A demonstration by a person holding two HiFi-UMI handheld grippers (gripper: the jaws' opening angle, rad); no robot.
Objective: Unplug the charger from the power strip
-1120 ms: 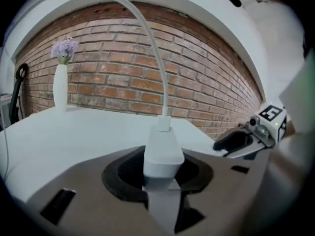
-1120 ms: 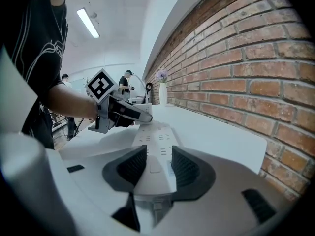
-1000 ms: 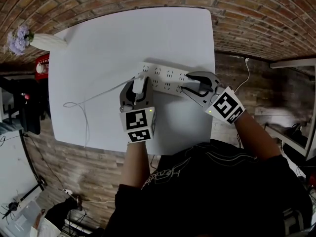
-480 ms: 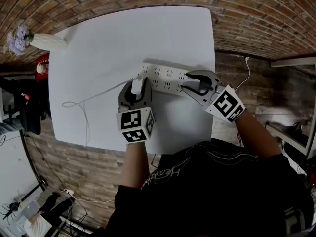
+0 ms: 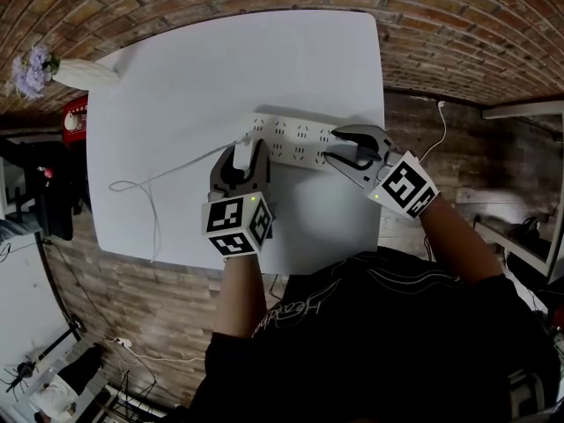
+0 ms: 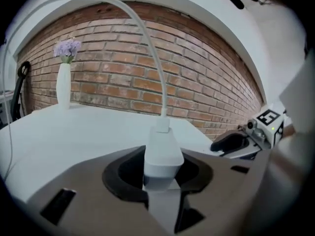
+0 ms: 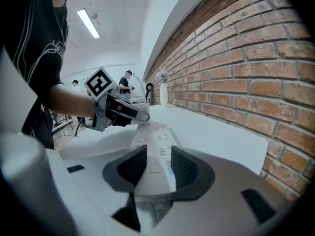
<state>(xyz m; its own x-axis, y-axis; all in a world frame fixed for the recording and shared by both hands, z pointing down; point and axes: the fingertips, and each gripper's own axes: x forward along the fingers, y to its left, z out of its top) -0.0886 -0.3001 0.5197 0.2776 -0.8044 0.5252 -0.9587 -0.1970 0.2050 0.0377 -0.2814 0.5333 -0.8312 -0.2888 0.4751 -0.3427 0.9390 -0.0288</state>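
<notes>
A white power strip (image 5: 295, 139) lies across the white table (image 5: 176, 86). At its left end my left gripper (image 5: 242, 151) is shut on the white charger (image 5: 246, 154). In the left gripper view the charger (image 6: 162, 151) stands between the jaws of the left gripper (image 6: 160, 170), and its white cable (image 6: 147, 48) arcs up and away. Whether its prongs sit in the strip is hidden. My right gripper (image 5: 345, 159) is shut on the strip's right end. In the right gripper view the strip (image 7: 155, 141) runs out from between the ribbed pads of the right gripper (image 7: 156, 170) toward the left gripper (image 7: 120, 113).
The charger's cable (image 5: 176, 170) trails left across the table and loops near its left edge. A white vase (image 5: 84, 73) with purple flowers stands at the far left corner. Brick wall borders the table's far and right sides. The strip's own cord (image 5: 436, 139) hangs off to the right.
My left gripper has rolled a little, so its marker cube now sits further left. The charger, the strip and the right gripper have stayed where they were.
</notes>
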